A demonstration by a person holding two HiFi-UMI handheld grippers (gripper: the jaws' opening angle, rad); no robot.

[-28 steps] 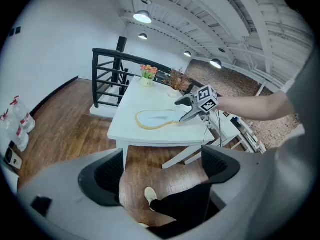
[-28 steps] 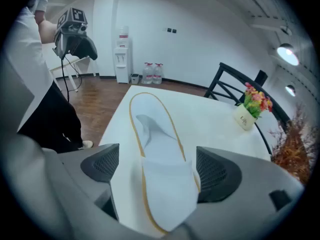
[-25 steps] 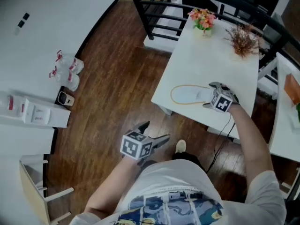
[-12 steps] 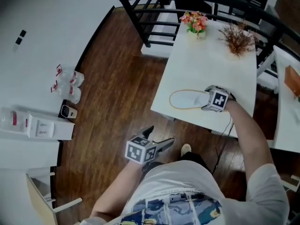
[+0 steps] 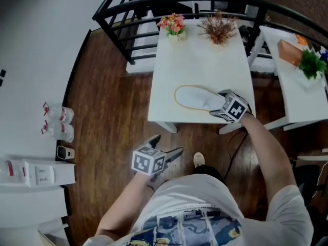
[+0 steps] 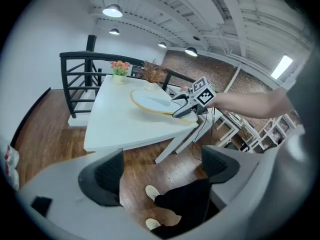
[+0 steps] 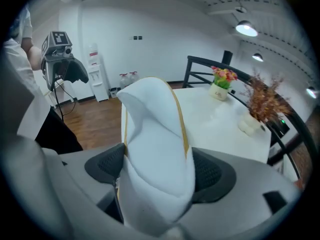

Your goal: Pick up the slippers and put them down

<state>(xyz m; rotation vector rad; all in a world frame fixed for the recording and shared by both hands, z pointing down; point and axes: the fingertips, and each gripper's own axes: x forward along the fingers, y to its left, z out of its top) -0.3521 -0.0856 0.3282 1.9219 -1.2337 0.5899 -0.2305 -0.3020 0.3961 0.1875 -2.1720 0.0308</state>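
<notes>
A white slipper with a yellow rim [image 5: 193,97] lies over the near part of the white table [image 5: 200,60]. My right gripper [image 5: 218,102] is shut on its toe end; in the right gripper view the slipper [image 7: 156,134] is squeezed between the two dark pads. The left gripper view shows the same slipper [image 6: 155,103] lifted slightly at the table edge. My left gripper [image 5: 164,151] hangs over the wooden floor below the table, open, with nothing between its pads [image 6: 106,176].
A pot of pink flowers [image 5: 173,24] and a dried brown bouquet [image 5: 219,28] stand at the table's far edge. A black railing [image 5: 128,4] runs behind. Water bottles [image 5: 57,123] and a white dispenser [image 5: 36,173] stand at the left. A second white table [image 5: 300,96] is at the right.
The head view has swung, so the table now sits higher and more centred. My right gripper stays shut on the slipper at the table's near edge. The left gripper has barely moved.
</notes>
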